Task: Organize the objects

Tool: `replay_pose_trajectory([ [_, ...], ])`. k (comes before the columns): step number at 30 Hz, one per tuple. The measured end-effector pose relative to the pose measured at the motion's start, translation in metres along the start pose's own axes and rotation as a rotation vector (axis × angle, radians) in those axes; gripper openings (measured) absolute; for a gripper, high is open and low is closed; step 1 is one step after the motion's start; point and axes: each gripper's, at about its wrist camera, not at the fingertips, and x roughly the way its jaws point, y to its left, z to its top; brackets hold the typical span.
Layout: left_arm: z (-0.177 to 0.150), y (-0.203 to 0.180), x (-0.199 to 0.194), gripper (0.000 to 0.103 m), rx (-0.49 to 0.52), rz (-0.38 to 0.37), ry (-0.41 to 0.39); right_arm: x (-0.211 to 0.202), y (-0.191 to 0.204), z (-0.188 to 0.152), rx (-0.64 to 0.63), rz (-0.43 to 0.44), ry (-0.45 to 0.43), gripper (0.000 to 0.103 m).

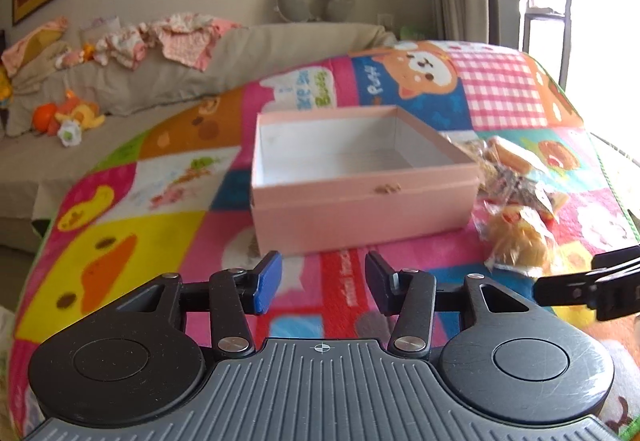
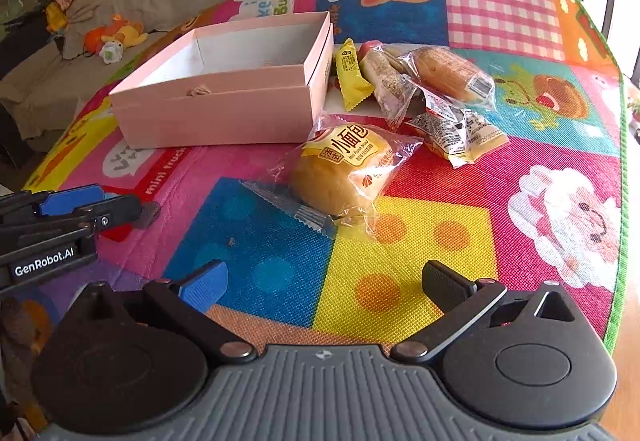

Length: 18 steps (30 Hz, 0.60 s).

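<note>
An open pink box sits on the colourful play mat, with nothing inside it. To its right lies a pile of wrapped snacks: a small bread bun packet nearest, a yellow packet, a sesame bar, a long bread roll and a printed packet. My left gripper is open and holds nothing, just short of the box's front wall. My right gripper is open wide over the mat, short of the bun packet.
A beige sofa behind the mat holds crumpled clothes and plush toys. The mat's green edge runs along the right. Each gripper shows at the side of the other's view.
</note>
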Motion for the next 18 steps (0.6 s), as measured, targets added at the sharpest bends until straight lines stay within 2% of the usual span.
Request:
replay_pose_trajectory([
  [3, 0.039, 0.023, 0.009, 0.052, -0.038, 0.012, -0.009, -0.019, -0.017, 0.017, 0.099, 0.040, -0.079, 0.103],
  [6, 0.069, 0.041, 0.036, 0.052, -0.034, 0.064, 0.014, -0.041, -0.031, 0.036, 0.146, 0.027, -0.197, 0.103],
  [8, 0.084, 0.054, 0.062, 0.052, -0.046, 0.083, 0.042, -0.045, -0.038, 0.051, 0.136, -0.012, -0.208, 0.103],
  [12, 0.100, 0.075, 0.111, 0.052, -0.121, 0.038, 0.096, -0.045, -0.044, 0.064, 0.083, -0.104, -0.235, 0.103],
  [14, 0.102, 0.076, 0.129, 0.052, -0.114, 0.038, 0.106, -0.044, -0.050, 0.066, 0.071, -0.105, -0.244, 0.103],
  [18, 0.100, 0.079, 0.165, 0.047, -0.161, -0.007, 0.200, -0.036, -0.056, 0.064, 0.030, -0.113, -0.248, 0.103],
])
